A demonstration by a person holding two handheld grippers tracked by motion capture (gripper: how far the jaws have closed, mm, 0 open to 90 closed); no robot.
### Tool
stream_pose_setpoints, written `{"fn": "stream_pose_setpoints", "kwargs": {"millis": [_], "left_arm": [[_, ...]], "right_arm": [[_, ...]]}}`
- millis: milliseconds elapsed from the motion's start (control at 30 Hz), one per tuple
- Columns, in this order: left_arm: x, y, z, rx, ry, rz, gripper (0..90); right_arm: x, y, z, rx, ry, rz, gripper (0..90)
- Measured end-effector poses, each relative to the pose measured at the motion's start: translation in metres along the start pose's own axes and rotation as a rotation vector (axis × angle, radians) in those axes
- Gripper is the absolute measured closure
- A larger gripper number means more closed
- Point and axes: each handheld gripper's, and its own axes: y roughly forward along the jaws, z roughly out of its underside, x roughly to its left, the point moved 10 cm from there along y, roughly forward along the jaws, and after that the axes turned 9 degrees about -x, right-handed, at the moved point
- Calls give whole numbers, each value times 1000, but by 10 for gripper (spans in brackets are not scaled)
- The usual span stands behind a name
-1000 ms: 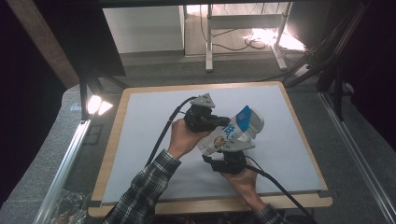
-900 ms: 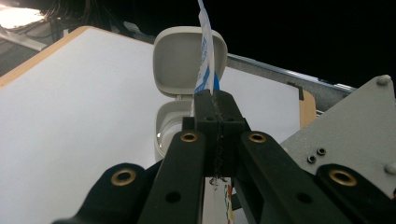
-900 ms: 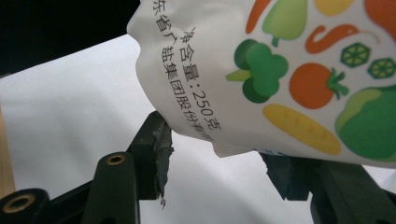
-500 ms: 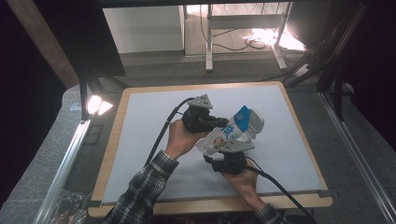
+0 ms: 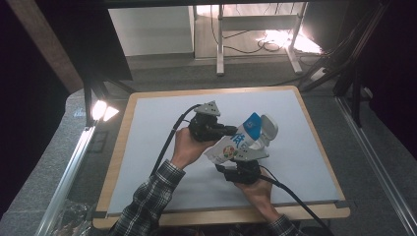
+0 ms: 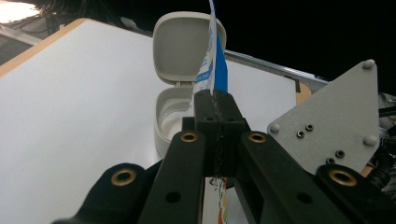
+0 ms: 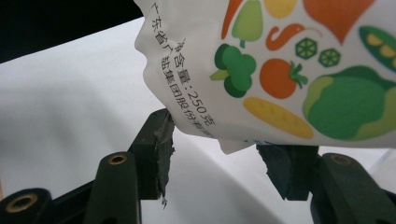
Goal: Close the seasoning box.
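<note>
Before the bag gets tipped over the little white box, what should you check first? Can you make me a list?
1. Box lid open: ok. The white box has its lid flipped up.
2. Left gripper holding the bag: ok. Its jaws are pressed shut on the edge of the bag.
3. Right gripper holding the bag: not ok. Its jaws stand apart, with the bag's bottom corner between them.
4. Bag over the box: ok in the high view, where the bag's blue end sits by the box.
5. Bag already cut open: cannot tell.
6. Box empty inside: cannot tell.
</note>
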Motion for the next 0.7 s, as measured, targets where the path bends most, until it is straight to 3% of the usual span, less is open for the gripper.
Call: {"fn": "stream_pose_setpoints", "kwargs": {"millis": [700], "left_arm": [[5,-9,11,-2,-12,4,900]], "right_arm": [[-3,1,10,32,-13,8,462]]}}
